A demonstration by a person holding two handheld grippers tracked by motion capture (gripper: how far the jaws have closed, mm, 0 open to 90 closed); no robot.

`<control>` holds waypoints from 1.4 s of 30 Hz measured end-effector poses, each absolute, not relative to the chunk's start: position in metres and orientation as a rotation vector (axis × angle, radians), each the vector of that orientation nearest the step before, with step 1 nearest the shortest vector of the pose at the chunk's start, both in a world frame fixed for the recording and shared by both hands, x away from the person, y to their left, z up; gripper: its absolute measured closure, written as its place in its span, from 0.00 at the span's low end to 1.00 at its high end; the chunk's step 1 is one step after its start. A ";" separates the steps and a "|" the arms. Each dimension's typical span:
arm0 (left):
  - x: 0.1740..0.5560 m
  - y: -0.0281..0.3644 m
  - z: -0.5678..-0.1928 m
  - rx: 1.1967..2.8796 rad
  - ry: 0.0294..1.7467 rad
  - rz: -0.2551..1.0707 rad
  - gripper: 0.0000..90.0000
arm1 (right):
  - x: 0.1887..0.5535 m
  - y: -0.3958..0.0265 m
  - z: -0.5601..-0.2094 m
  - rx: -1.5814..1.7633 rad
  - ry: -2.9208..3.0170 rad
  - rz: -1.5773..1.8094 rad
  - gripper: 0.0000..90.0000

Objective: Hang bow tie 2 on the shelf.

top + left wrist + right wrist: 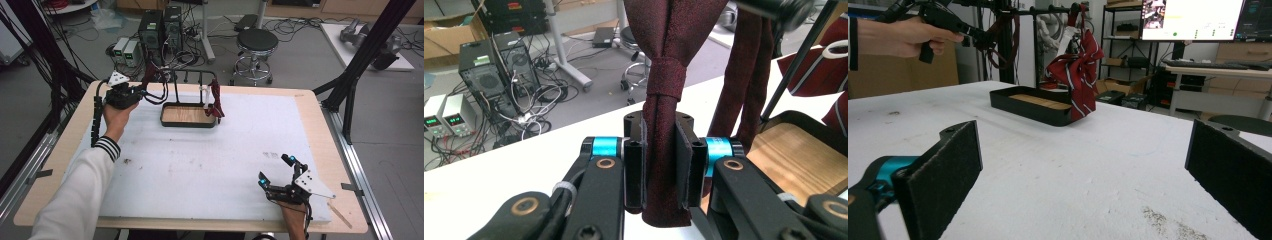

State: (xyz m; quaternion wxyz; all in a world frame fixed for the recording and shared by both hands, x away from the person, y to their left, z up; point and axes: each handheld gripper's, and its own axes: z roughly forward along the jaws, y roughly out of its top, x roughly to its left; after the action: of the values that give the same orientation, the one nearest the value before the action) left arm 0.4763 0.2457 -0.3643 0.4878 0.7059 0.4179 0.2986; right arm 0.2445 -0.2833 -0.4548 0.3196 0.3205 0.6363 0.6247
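A dark maroon tie (pixel 666 75) hangs from a black rack (pixel 192 75) at the far side of the table. My left gripper (pixel 664 165) is shut on its lower end, just under the knot, with both pads pressed on the cloth. From above, the left gripper (pixel 147 91) is held level at the rack's left end. A red striped tie (pixel 216 102) hangs at the rack's right end, over the tray corner. My right gripper (pixel 275 170) rests near the front right of the table, open, with nothing between its pads (pixel 943 175).
The rack stands in a black tray (pixel 167 120) with a wooden floor. A white mat (pixel 200 165) covers the table. Behind the table are a stool (pixel 256 42), computers and cables on the floor. A black frame post (pixel 360 60) rises at the right.
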 end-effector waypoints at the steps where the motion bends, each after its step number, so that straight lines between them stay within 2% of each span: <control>1: 0.476 0.247 -0.366 1.717 1.017 0.723 0.86 | 0.245 -0.283 -0.455 0.841 1.671 1.642 0.01; 11: 0.474 0.249 -0.371 1.724 1.023 0.716 0.85 | 0.244 -0.283 -0.455 0.840 1.673 1.640 0.01; 14: 0.475 0.250 -0.371 1.720 1.030 0.704 0.82 | 0.244 -0.283 -0.455 0.833 1.670 1.634 0.01; 16: 0.475 0.250 -0.372 1.718 1.041 0.702 0.71 | 0.244 -0.283 -0.455 0.833 1.672 1.636 0.01; 18: 0.476 0.252 -0.373 1.699 1.027 0.671 0.51 | 0.245 -0.283 -0.455 0.834 1.670 1.637 0.01; 20: 0.478 0.253 -0.374 1.689 1.029 0.666 0.22 | 0.244 -0.283 -0.455 0.833 1.670 1.636 0.01; 21: 0.477 0.255 -0.374 1.687 1.019 0.650 0.13 | 0.244 -0.283 -0.455 0.829 1.671 1.631 0.01; 22: 0.476 0.256 -0.374 1.680 1.000 0.638 0.09 | 0.244 -0.283 -0.455 0.835 1.672 1.633 0.01; 32: 0.444 0.271 -0.361 1.592 0.823 0.626 0.08 | 0.244 -0.283 -0.455 0.838 1.667 1.641 0.01; 42: 0.368 0.291 -0.374 1.554 0.679 0.695 0.08 | 0.244 -0.283 -0.455 0.823 1.664 1.638 0.01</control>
State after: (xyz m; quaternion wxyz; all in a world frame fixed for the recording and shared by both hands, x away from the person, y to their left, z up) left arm 0.3677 0.2908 -0.3740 0.6086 0.6729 0.2937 0.3009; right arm 0.2438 -0.2832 -0.4550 0.3267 0.3143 0.6351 0.6254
